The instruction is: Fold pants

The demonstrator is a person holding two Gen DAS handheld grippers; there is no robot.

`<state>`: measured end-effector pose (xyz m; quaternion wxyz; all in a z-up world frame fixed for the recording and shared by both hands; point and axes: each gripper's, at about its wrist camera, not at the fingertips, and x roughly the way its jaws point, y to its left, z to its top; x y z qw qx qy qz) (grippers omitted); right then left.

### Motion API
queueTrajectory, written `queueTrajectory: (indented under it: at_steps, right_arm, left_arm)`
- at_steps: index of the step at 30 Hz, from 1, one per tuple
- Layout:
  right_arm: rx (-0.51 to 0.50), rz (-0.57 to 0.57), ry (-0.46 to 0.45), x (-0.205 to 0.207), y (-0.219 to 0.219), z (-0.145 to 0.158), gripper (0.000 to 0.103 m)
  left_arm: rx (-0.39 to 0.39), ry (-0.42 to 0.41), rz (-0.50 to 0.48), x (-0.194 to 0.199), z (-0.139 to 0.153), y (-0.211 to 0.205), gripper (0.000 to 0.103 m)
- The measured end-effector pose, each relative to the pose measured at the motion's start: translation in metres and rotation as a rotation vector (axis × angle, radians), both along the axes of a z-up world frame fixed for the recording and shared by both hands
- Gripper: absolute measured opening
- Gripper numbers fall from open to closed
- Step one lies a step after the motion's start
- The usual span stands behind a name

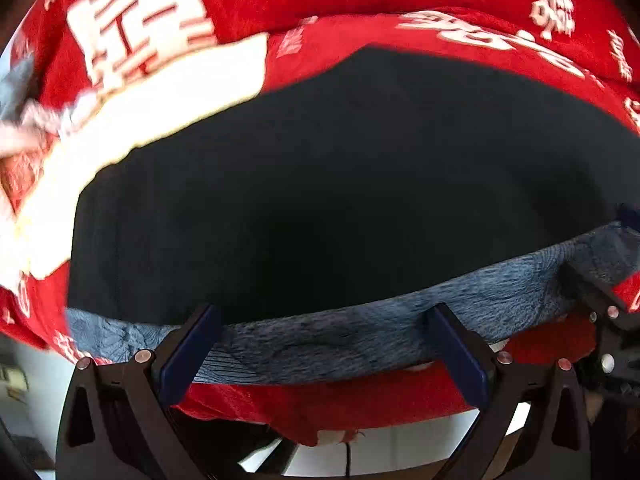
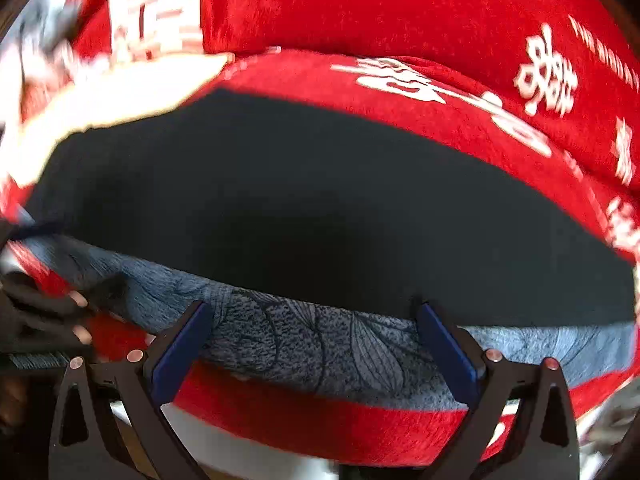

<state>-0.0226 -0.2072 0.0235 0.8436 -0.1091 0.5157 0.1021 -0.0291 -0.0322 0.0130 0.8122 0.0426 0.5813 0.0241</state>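
The dark pants (image 1: 340,184) lie spread flat on a red plush blanket (image 1: 360,0) printed with white characters, and they fill the middle of both wrist views as one broad, smooth, near-black panel. Their long axis runs side to side across each view. The far edge is a clean line against the red blanket; the near edge lies along a strip of grey-blue fuzzy fabric (image 1: 360,336) with a fine leaf pattern, which in turn sits on the red blanket's near border. A pale cream band (image 1: 160,108) of the blanket crosses the far left corner of the pants. Beyond the far edge the blanket is open and unoccupied, rising in a soft fold. The left hand-held gripper (image 1: 324,316) has its blue-padded fingers (image 1: 188,352) spread wide apart, tips at the near edge of the pants and over the grey-blue strip, with nothing between them. The right hand-held gripper (image 2: 312,312) is likewise spread wide with nothing grasped, its tips at the same near edge further along the pants (image 2: 320,208). The two tools are close side by side: part of the other one's black frame shows at the inner margin of each view. Below the blanket's near border a pale surface shows.
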Motion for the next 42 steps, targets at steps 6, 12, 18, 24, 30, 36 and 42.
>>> queueTrajectory:
  at_steps: [6,12,18,24,30,36,42]
  right_arm:
    - [0.007,-0.177,-0.002,0.006,-0.084,0.005,0.102]
    - [0.067,-0.462,0.033,0.011,-0.217,0.007,0.103]
    - [0.139,-0.641,0.061,0.006,-0.298,0.003,0.103]
    - [0.181,-0.73,0.056,-0.003,-0.337,0.0,0.103]
    - [0.045,-0.796,-0.043,-0.016,-0.341,0.023,0.103]
    - [0.105,-0.668,-0.019,0.0,-0.329,0.003,0.103]
    - [0.046,-0.899,-0.077,-0.024,-0.388,0.016,0.103]
  left_arm:
    - [-0.052,0.026,0.198,-0.012,-0.007,0.08,0.103]
    - [-0.084,0.035,0.4,-0.025,-0.006,0.149,0.103]
    - [-0.004,0.086,0.633,-0.044,-0.004,0.197,0.103]
    - [0.051,0.095,0.736,-0.051,0.005,0.227,0.103]
    - [0.077,0.018,0.738,-0.038,0.03,0.231,0.103]
    - [0.104,0.037,0.686,-0.028,0.016,0.224,0.103]
    - [0.215,0.098,0.83,-0.064,0.021,0.273,0.103]
